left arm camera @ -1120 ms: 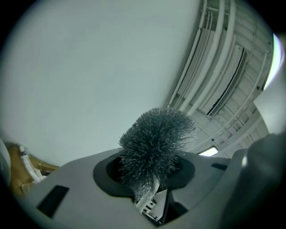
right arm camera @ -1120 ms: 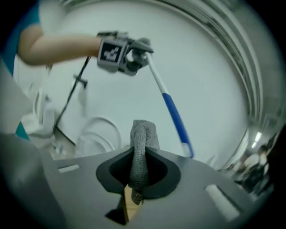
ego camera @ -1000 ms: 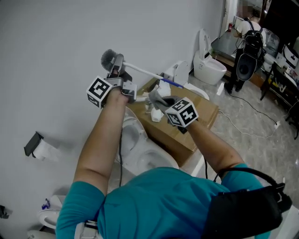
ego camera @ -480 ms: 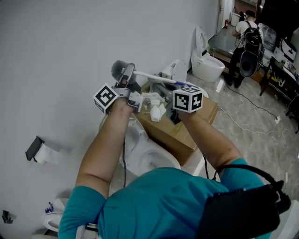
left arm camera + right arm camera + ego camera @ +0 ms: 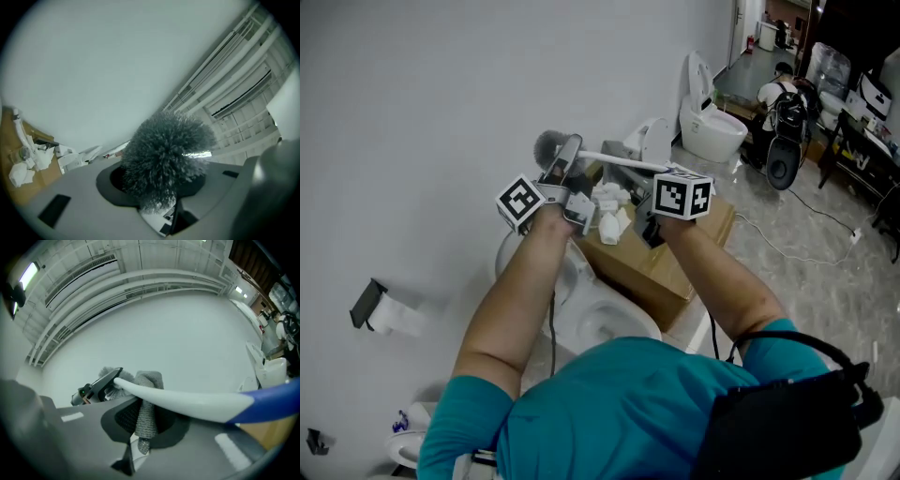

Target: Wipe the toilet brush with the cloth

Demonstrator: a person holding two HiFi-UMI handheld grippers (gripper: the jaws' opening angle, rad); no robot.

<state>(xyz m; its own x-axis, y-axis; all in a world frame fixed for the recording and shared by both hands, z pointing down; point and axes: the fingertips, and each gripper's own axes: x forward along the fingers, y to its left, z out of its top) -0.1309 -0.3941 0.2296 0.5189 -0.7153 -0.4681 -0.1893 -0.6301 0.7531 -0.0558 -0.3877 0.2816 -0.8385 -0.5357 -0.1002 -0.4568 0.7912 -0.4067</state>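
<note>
The toilet brush is held in the air in front of the white wall, its grey bristle head (image 5: 547, 145) to the left and its white handle (image 5: 619, 160) running right. My left gripper (image 5: 562, 159) is shut on the brush just below the head. The bristles (image 5: 164, 152) fill the space between its jaws, which have just been opening a little. My right gripper (image 5: 630, 178) is shut on a grey cloth (image 5: 146, 414), which hangs between the jaws right under the handle (image 5: 187, 401). The handle's end is blue (image 5: 276, 404). The left gripper's finger (image 5: 96, 384) shows at the brush head.
Below my hands are a brown cardboard box (image 5: 675, 253) with crumpled white paper (image 5: 609, 206) on it and a white toilet (image 5: 600, 319). Another toilet (image 5: 708, 131) stands at the back right, with a person (image 5: 778, 94) beyond it. A paper-roll holder (image 5: 375, 305) is fixed to the wall at left.
Both grippers and the brush have shifted right in the picture. The right gripper has risen and rolled, so its marker cube now sits level beside the handle.
</note>
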